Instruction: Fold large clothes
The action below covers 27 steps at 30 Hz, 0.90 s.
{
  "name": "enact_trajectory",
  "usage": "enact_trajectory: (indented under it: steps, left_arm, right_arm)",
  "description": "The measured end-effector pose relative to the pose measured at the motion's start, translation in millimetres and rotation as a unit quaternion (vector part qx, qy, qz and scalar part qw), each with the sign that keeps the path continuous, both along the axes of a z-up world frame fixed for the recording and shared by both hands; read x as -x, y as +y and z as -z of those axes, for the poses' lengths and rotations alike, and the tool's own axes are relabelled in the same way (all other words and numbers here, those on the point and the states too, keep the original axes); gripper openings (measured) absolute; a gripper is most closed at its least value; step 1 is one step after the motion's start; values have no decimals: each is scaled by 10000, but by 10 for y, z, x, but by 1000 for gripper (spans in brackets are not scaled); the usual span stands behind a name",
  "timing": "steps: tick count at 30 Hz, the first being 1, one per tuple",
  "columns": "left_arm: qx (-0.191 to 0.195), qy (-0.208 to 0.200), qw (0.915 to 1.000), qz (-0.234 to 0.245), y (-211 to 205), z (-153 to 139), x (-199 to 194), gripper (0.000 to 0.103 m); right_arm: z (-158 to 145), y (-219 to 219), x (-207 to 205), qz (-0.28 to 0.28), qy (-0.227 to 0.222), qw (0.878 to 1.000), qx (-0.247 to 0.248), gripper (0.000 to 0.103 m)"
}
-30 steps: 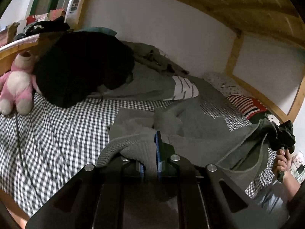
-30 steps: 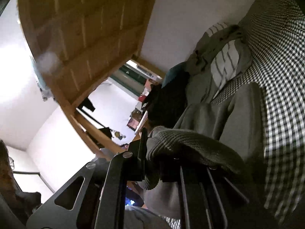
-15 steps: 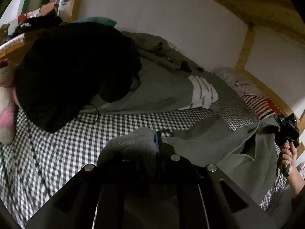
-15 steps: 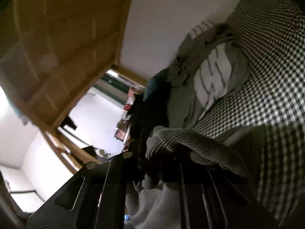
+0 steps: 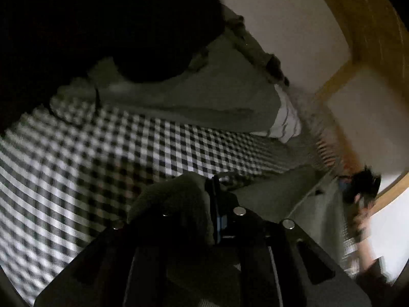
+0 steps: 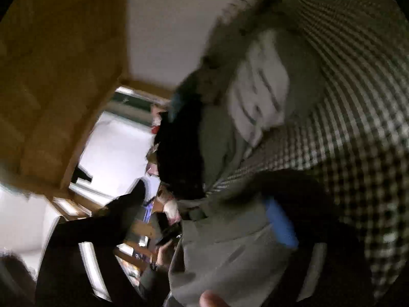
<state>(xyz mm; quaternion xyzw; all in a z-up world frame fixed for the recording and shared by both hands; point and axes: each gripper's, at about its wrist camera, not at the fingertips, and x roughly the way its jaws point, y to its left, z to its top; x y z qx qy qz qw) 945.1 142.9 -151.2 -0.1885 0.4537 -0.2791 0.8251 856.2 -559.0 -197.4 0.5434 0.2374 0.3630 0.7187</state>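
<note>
left tool (image 5: 214,189) clamped on grey garment (image 5: 173,194) over checked bed (image 5: 102,148) | right tool (image 6: 278,225) blurred, grip state unclear | only left view shows both tools

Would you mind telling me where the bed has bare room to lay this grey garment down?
The checked sheet lies bare between the left claw and the grey striped clothes. It is crowded toward the wall, where those clothes and a black pile sit.

You're getting dim, motion-smeared views with fisheye-bent, black-cornered edges. Brightest light comes off the white wall (image 5: 286,25) and the room opening (image 6: 115,148); the checked sheet (image 5: 102,153) streaks, foreground lies in shadow.
</note>
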Motion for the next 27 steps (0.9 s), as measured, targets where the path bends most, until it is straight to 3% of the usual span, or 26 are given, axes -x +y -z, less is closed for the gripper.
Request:
enact_trajectory:
  steps: [2,5,7,9,10,12,13,14,15,16,17,18,19,21,24,25,27]
  left_arm:
    - [152,26,9999,37,22,15,-13,14]
    - [-68,-316,9994,128,-49,-156,50,17]
    - [-387,-582,9974,188,-156,-328,89,18]
    - [-567,-723,9956,171,-201,-477,115,19]
    - [-549,-749,9955,172,-200,-533,113,22]
    - [-487,-742,9957,263,-200,-652,115,28]
    - [-411,-726,9960,314,-179,-685,123,45]
    - [-218,-708,9963,436,-171,-720,129,70]
    - [157,-738,9952,622,-141,-776,155,98]
    - [347,-753,9944,662,-112,-815,168,98]
    - [431,-778,9939,646,-80,-856,181,98]
    - [314,-961,9936,498,-36,-924,210,98]
    - [180,-1171,9924,341,12,-990,244,98]
    - [168,-1349,9906,146,105,-1077,301,98]
    - [249,-1228,9902,625,-54,-1079,416,98]
    - [70,-1116,9901,849,-203,-1020,464,98]
    - [-833,-1029,9870,908,-529,-843,545,98]
  right_arm:
    - [-115,-260,144,550,12,9976,429,100]
    - [-421,-297,316,981,115,9806,1693,100]
    - [-660,103,412,783,-27,9545,2877,100]
    - [-771,557,448,548,-260,9248,3757,100]
    - [-795,829,462,466,-343,9013,4293,100]
    - [-718,1435,360,398,-335,8245,5634,100]
    - [-598,1672,264,280,-275,7846,6188,100]
    - [-484,1820,202,126,-154,7606,6489,100]
    - [-351,1929,107,-56,44,7471,6647,99]
    - [-264,1944,96,-161,120,7488,6624,95]
    - [-183,1920,29,-251,284,7644,6436,85]
    - [-151,1836,-12,-271,432,7902,6107,60]
    - [-159,1702,-26,-254,520,8242,5633,49]
    - [-248,1477,13,-108,459,8632,5027,21]
    - [-346,1372,-5,162,328,8882,4580,14]
    - [-383,1382,-9,226,282,8928,4491,14]
    - [-467,1350,-10,401,125,9143,4029,13]
